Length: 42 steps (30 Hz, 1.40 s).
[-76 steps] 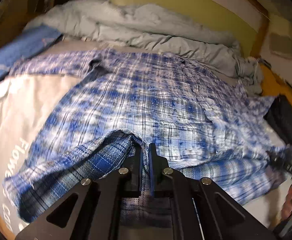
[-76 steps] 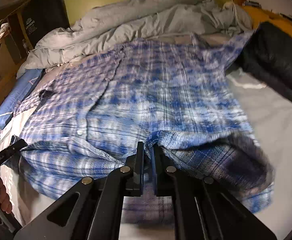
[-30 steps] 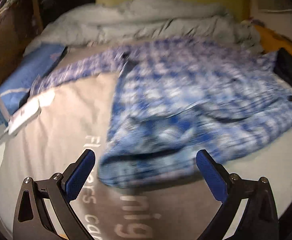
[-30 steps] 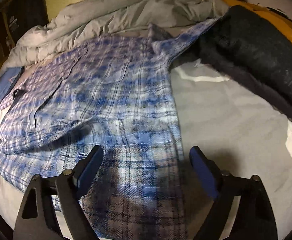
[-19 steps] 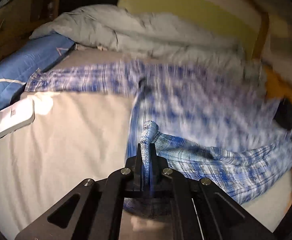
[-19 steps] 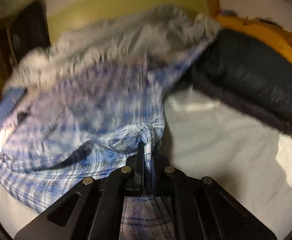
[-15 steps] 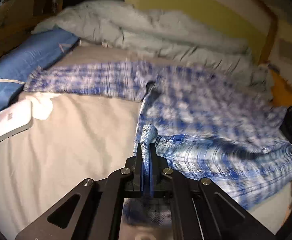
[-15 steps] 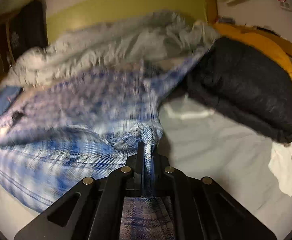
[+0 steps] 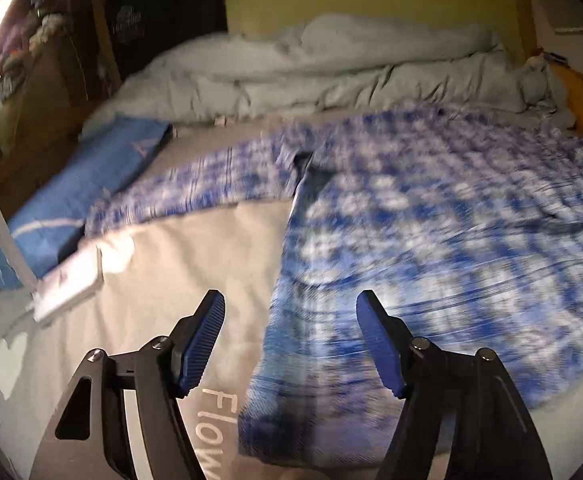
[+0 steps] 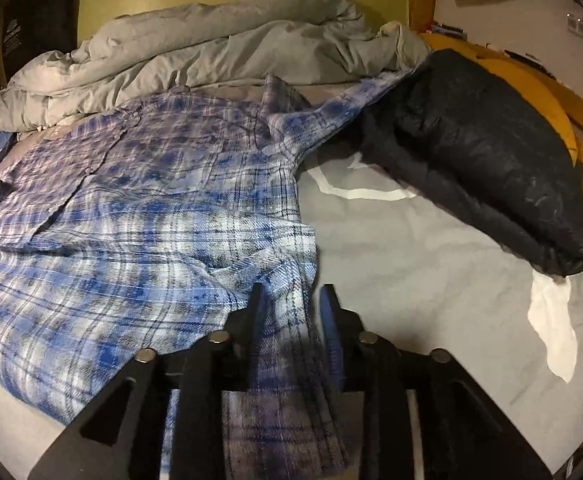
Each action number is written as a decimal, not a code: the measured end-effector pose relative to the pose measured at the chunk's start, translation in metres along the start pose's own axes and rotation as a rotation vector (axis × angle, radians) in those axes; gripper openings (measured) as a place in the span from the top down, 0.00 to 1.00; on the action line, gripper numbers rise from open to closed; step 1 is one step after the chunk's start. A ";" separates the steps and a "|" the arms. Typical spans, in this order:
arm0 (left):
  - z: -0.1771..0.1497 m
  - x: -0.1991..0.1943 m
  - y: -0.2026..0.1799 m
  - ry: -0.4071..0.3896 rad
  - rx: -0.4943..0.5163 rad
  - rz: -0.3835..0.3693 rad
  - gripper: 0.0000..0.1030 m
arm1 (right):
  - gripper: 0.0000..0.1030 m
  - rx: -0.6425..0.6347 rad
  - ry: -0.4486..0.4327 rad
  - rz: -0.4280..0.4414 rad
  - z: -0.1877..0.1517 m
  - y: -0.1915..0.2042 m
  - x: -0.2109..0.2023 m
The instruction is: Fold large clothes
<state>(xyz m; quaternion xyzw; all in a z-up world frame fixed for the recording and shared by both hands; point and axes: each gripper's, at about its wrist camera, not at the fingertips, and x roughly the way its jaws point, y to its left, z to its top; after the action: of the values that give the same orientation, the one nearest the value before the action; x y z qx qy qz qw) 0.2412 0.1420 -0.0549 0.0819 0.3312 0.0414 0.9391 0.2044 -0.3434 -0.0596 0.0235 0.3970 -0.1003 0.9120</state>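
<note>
Lying flat on the bed [image 10: 411, 248], the shirt [image 10: 139, 216] runs hem-near to collar-far. Its hem corners sit between both spread claws, left claw [image 9: 291, 336] and right claw [image 10: 291, 312], neither gripping; each is equally close.

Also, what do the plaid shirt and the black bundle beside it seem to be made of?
The plaid shirt looks like soft woven flannel, probably cotton: matte, with a visible twill weave and limp folds. The black bundle looks like thin synthetic shell fabric, perhaps a nylon puffer jacket: faint sheen, fine crinkles, puffy shape. The exact fibre cannot be told in either case.
</note>
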 end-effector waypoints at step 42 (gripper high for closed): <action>-0.060 -0.034 -0.078 -0.004 0.283 0.002 0.95 | 0.97 -0.293 0.000 -0.007 -0.048 0.042 -0.009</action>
<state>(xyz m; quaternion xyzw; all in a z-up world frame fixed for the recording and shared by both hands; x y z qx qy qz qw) 0.1783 0.0681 -0.0943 0.2139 0.3317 -0.0048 0.9188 0.1724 -0.2955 -0.0877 -0.1112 0.4073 -0.0443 0.9054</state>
